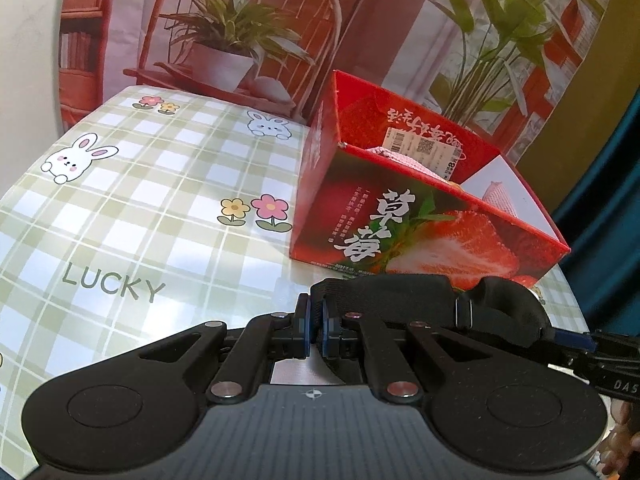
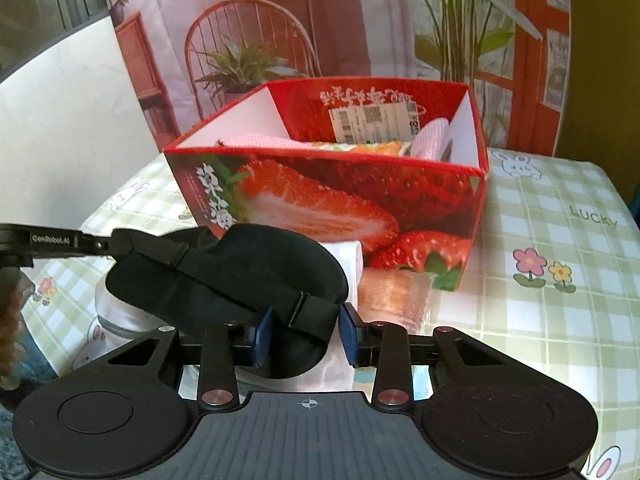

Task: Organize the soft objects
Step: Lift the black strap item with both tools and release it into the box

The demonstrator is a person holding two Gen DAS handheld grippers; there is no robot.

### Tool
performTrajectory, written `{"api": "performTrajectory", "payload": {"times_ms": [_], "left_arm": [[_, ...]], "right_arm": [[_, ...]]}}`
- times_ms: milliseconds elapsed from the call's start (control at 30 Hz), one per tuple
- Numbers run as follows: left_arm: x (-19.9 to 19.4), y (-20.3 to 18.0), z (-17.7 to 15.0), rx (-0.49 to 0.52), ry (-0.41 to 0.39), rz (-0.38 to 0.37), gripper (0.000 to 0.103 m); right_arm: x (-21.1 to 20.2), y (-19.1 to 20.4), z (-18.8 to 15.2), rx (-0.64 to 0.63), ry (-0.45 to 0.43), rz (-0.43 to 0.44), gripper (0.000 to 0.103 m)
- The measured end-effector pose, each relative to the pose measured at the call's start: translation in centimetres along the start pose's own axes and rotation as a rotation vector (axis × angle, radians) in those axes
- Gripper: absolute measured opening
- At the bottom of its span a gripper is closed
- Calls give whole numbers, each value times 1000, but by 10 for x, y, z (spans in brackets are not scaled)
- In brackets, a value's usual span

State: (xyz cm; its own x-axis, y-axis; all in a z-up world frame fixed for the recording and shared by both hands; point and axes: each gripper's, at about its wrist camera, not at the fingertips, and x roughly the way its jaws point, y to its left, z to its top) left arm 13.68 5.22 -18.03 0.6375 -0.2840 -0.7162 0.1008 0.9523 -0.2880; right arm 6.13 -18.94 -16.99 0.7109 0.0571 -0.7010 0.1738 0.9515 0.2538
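A black sleep mask (image 2: 248,264) hangs stretched between my two grippers, just in front of the red strawberry box (image 2: 336,200). My left gripper (image 1: 316,330) is shut on one end of the mask (image 1: 400,292). My right gripper (image 2: 306,332) has its blue pads wide apart around the mask's other end and strap, so it is open. The box (image 1: 400,220) holds pink cloths (image 2: 260,141) and a colourful cloth (image 2: 360,147). The left gripper's tip (image 2: 60,240) shows at the left of the right wrist view.
The table has a green checked cloth (image 1: 132,216) with rabbits and flowers. A white soft item (image 2: 340,256) and a clear packet (image 2: 396,292) lie under the mask by the box. A printed backdrop (image 1: 240,40) with a chair and plants stands behind.
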Motion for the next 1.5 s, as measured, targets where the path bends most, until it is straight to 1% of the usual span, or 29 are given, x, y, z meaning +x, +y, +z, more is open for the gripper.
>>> {"api": "performTrajectory", "payload": {"times_ms": [233, 333, 433, 533, 567, 700, 733, 767, 833, 1000, 1133, 1333, 1433, 1500], "left_arm": [[2, 0, -1, 1, 10, -9, 6], [3, 1, -1, -3, 16, -11, 6], [4, 1, -1, -6, 20, -13, 7], [5, 1, -1, -8, 20, -13, 7], [4, 1, -1, -6, 18, -13, 7], [0, -1, -1, -1, -4, -18, 6], [-2, -1, 0, -1, -12, -21, 6], [-3, -1, 1, 2, -23, -26, 6], [-6, -3, 3, 13, -42, -35, 6], [-14, -8, 9, 43, -85, -47, 6], [-27, -11, 23, 63, -147, -56, 6], [-45, -30, 57, 117, -264, -92, 6], [-46, -43, 76, 143, -320, -104, 6], [-43, -52, 88, 164, -363, -99, 6]], "right_arm": [[2, -8, 0, 100, -11, 63, 35], [7, -19, -3, 179, -23, 90, 36], [14, -29, -9, 254, -10, 114, 37], [17, -34, -13, 289, -5, 133, 38], [16, -34, -13, 291, -6, 134, 37], [5, -30, -5, 254, -50, 122, 31], [0, -30, -2, 249, -68, 120, 28], [-4, -32, 2, 248, -86, 121, 22], [-11, -34, 8, 249, -110, 129, 12], [-21, -28, 22, 190, -146, 134, 10], [-30, -22, 36, 132, -179, 128, 10], [-47, -18, 69, 60, -259, 127, 10], [-48, -19, 91, 22, -293, 106, 10], [-47, -20, 104, -7, -312, 82, 10]]}}
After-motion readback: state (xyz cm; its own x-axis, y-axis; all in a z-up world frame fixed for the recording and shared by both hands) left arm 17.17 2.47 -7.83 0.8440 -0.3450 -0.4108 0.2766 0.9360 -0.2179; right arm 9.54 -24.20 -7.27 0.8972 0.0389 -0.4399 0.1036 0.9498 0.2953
